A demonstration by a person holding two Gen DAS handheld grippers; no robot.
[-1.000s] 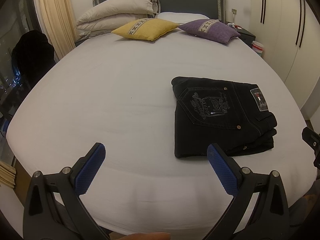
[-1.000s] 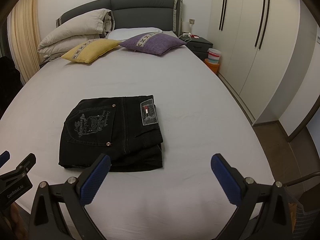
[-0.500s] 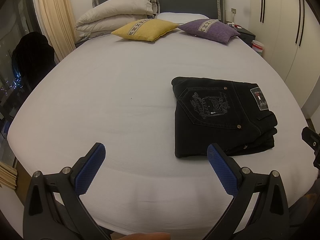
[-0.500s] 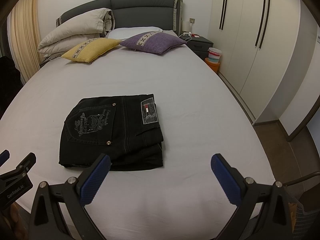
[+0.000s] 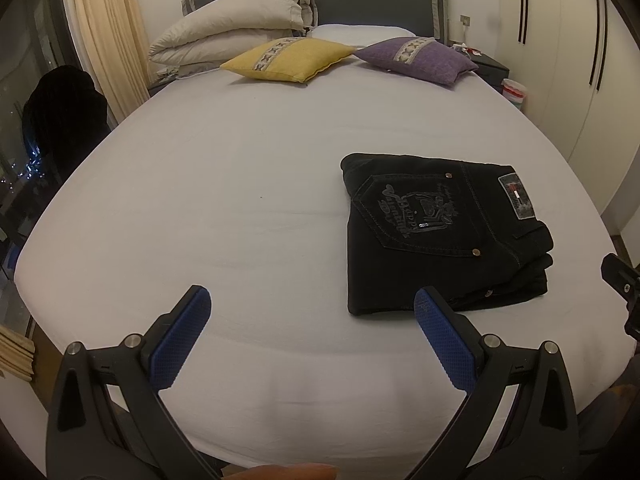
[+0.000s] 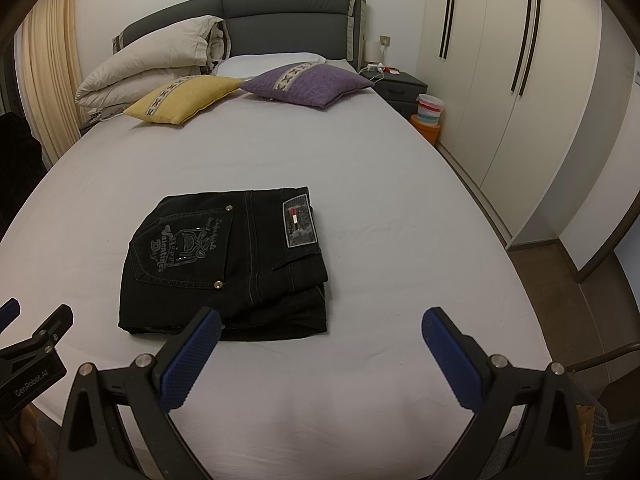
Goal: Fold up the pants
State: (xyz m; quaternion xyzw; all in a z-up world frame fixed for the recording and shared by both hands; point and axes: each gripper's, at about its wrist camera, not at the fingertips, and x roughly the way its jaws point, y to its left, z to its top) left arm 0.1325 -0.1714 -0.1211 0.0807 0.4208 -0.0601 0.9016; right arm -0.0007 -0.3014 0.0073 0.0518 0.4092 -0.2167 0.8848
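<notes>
- Nearest the left wrist camera, the left gripper [image 5: 308, 312] hangs over the foot end of the bed with its two blue-padded fingers [image 5: 180, 340] spread wide and nothing between them.
- The right gripper [image 6: 320, 328] is likewise spread wide and empty above the near edge of the mattress; its blue pads [image 6: 452, 364] touch nothing.
- Each tool shows at the edge of the other's view: a black piece of the right one at the far right of the left view, and the left one, with printed lettering on it, at the lower left of the right view.
- Both hover over a bed [image 5: 208, 208] covered by a smooth white sheet.
- The pants [image 6: 228, 264] are black and lie folded into a compact rectangle on the sheet, just beyond the fingertips, toward the right half of the bed. A back pocket with pale stitched lettering and a waistband patch face up, and the stacked layers show along the right edge.
- Farther up the bed lie a yellow cushion [image 6: 182, 98] and a purple cushion [image 6: 308, 84] side by side.
- Behind the yellow one sits a folded beige duvet [image 6: 160, 68], against a dark grey headboard [image 6: 280, 20].
- To the right stand a dark nightstand [image 6: 400, 84], a striped tub on what seems to be an orange container [image 6: 429, 114], and white wardrobe doors [image 6: 500, 80].
- On the left hangs a cream curtain [image 5: 108, 36].
</notes>
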